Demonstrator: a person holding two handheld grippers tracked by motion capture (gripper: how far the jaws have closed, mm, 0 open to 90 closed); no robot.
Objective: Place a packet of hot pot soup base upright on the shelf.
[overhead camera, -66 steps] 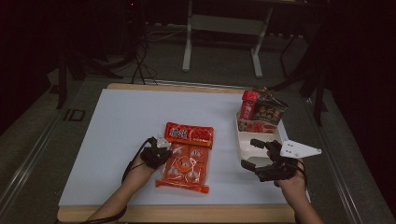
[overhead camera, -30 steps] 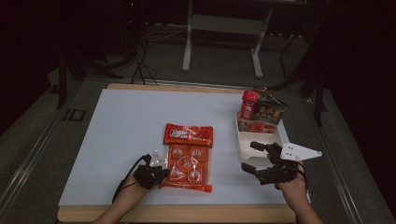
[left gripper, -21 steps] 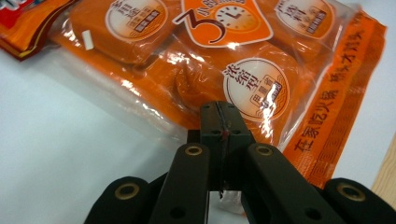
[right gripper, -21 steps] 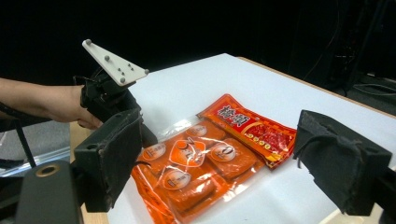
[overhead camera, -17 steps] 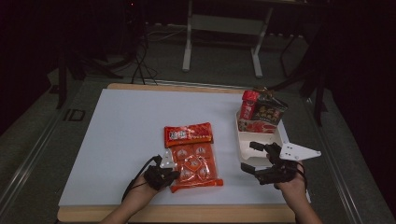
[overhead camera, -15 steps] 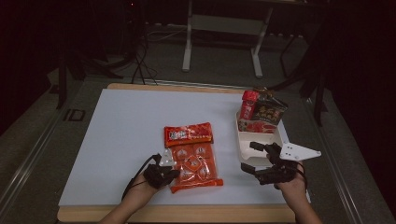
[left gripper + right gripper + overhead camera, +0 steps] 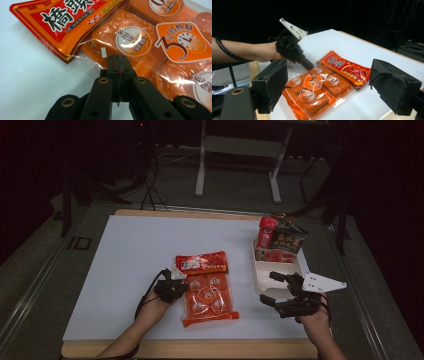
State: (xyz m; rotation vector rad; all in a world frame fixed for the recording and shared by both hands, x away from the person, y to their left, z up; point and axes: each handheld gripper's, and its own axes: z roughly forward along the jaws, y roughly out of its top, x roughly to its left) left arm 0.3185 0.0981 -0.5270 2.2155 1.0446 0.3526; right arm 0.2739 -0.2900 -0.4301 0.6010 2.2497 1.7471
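**Left gripper pinching packet edge**

I have the left gripper [image 7: 117, 58] closed on the clear side edge of one orange packet [image 7: 207, 295], lying flat mid-tabletop [image 7: 130, 250]. Bare tabletop spreads left and beyond. My right gripper [image 7: 278, 290] hovers open by one white tray [image 7: 263, 282] near the right edge.

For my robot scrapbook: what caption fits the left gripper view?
Left gripper with fingers shut at the clear edge of the orange snack bag.
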